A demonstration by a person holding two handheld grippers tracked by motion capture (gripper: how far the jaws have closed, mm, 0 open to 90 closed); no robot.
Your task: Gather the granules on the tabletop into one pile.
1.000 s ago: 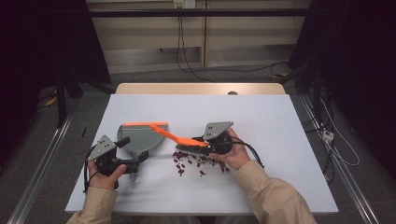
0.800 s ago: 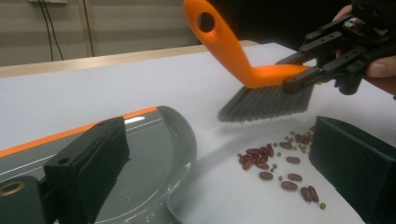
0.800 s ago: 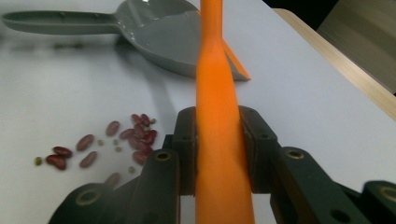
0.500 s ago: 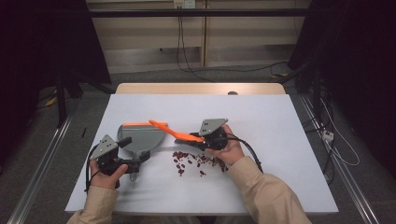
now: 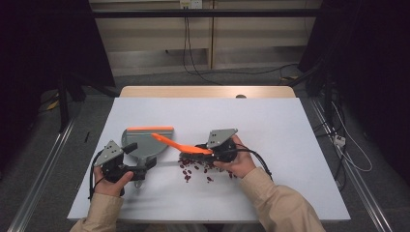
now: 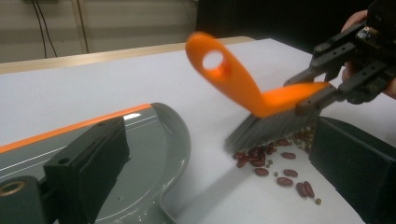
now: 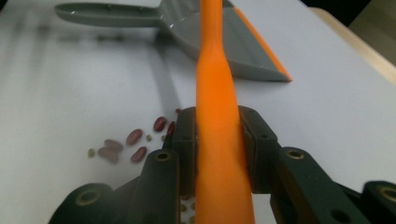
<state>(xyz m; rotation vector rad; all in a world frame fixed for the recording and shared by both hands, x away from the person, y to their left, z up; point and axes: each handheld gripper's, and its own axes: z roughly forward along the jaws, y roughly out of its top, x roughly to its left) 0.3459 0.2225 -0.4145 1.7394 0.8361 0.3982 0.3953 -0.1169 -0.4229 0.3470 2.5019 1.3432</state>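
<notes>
A grey dustpan with an orange lip lies on the white table. My left gripper is open at its near end, jaws wide apart on either side of the pan's handle. My right gripper is shut on the orange handle of a small brush. The grey bristles rest on a scatter of red beans just right of the pan. From the left gripper view the brush and right gripper are ahead. The right gripper view looks along the handle to the dustpan and beans.
Bare white tabletop spreads to the right and toward the far wooden edge. Cables run over the floor behind the table, and metal rails flank it on both sides.
The brush's handle tip has swung right, off the dustpan's orange lip, and the right gripper has shifted slightly left over the beans. The left gripper and dustpan have stayed put.
</notes>
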